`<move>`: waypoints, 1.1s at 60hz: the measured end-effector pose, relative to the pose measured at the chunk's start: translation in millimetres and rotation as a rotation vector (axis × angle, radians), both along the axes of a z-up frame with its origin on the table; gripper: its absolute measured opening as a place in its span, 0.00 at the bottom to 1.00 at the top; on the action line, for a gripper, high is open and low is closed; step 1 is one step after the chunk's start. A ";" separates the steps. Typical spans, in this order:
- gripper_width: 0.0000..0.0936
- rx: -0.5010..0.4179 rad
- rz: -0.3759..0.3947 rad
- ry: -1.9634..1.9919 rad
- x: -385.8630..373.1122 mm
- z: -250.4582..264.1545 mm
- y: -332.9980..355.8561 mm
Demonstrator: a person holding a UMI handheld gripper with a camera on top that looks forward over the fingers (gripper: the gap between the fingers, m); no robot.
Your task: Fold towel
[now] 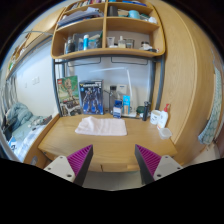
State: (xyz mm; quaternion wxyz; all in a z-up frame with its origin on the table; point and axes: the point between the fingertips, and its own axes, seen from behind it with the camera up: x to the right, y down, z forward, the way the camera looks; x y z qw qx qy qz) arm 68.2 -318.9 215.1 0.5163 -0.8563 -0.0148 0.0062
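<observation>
A white towel (pixel 101 126) lies bunched in a loose fold on the wooden desk (pixel 95 150), toward its back, beyond the fingers. My gripper (pixel 113 160) is open and empty, held above the desk's front edge. Its two purple pads (pixel 80 158) stand wide apart with bare desk between them. The towel is well ahead of the fingertips and nothing touches it.
Behind the towel stand boxes (pixel 90 96), a blue bottle (pixel 126 104) and small items against the wall. A white box (pixel 159 119) sits at the desk's right. Shelves (pixel 105 45) with clutter hang above. A bed (pixel 18 128) is at the left, a wooden cupboard (pixel 185 80) at the right.
</observation>
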 end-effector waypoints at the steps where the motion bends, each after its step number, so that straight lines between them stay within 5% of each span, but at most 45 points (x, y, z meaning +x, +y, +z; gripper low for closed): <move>1: 0.91 -0.005 0.001 -0.002 -1.4 -2.3 0.8; 33: 0.91 -0.205 0.124 0.005 -179.9 -149.1 172.2; 51: 0.89 -0.215 0.097 -0.031 -240.9 -191.4 329.5; 66: 0.66 -0.260 0.063 -0.071 -240.2 -230.4 388.5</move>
